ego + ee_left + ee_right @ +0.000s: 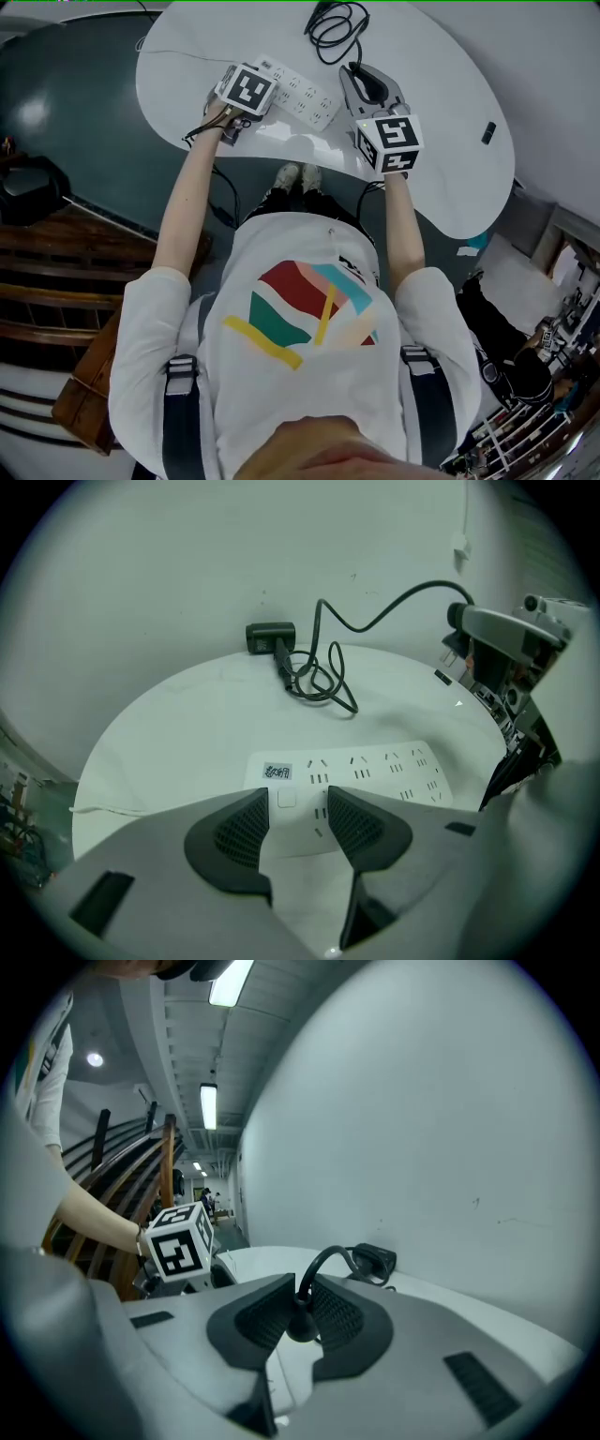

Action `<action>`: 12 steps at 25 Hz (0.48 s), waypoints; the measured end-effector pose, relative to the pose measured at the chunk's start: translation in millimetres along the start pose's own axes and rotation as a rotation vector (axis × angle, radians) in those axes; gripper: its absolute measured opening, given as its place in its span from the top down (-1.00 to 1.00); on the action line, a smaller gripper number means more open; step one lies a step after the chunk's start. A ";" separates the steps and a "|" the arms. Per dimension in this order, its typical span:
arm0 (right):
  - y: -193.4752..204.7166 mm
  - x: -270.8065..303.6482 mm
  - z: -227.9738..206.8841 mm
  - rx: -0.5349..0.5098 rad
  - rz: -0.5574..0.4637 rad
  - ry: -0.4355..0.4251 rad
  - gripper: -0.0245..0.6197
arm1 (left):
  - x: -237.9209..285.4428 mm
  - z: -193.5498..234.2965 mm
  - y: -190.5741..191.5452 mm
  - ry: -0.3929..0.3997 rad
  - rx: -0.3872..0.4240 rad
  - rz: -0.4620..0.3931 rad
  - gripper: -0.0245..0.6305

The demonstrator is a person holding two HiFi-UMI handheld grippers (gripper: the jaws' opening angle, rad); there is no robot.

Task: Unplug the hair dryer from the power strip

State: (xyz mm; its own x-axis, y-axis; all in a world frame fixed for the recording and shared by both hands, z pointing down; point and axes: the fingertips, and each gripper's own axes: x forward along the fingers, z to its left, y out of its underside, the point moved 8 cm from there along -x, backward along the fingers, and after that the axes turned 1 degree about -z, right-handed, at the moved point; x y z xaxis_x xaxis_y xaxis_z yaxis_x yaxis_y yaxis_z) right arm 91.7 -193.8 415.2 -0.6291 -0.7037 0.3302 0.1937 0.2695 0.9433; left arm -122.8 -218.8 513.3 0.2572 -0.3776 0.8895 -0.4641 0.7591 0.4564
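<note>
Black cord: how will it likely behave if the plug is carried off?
Probably floppy: the cord arcs loosely from the plug in the right claw and lies looped on the table. Likely light; loops may drag or snag.

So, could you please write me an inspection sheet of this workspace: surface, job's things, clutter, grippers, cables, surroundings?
Surface: white rounded table, mostly bare.
Job's things: white plastic power strip, all visible sockets empty; black plug, off the strip; small black boxy device at the cable's far end, possibly the hair dryer.
Clutter: small dark object near the table edge, too small to identify.
Grippers: left gripper, tongs apart over the strip's end; right gripper, tongs shut on the plug.
Cables: black cable, loosely coiled, running to the plug.
Surroundings: brown wooden steps; dark floor.
</note>
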 end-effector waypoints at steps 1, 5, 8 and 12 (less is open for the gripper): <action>6.0 -2.9 -3.3 -0.012 0.025 0.018 0.74 | -0.5 0.8 1.3 -0.009 0.002 0.008 0.32; 29.0 -11.2 -15.5 -0.049 0.117 0.084 0.74 | 0.2 0.4 0.0 0.005 -0.001 -0.008 0.32; 43.9 -15.9 -22.7 -0.054 0.174 0.120 0.74 | 5.3 2.3 -1.8 0.006 0.012 -0.034 0.32; 60.3 -19.3 -26.3 -0.045 0.230 0.149 0.74 | 5.8 1.5 -3.5 0.015 0.013 -0.055 0.32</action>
State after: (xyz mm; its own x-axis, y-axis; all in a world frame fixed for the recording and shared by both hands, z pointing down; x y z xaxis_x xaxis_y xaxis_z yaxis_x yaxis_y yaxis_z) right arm 135.4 -181.3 466.5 -0.4477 -0.7169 0.5344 0.3539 0.4068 0.8422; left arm -121.0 -224.5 517.0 0.2952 -0.4102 0.8629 -0.4600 0.7305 0.5047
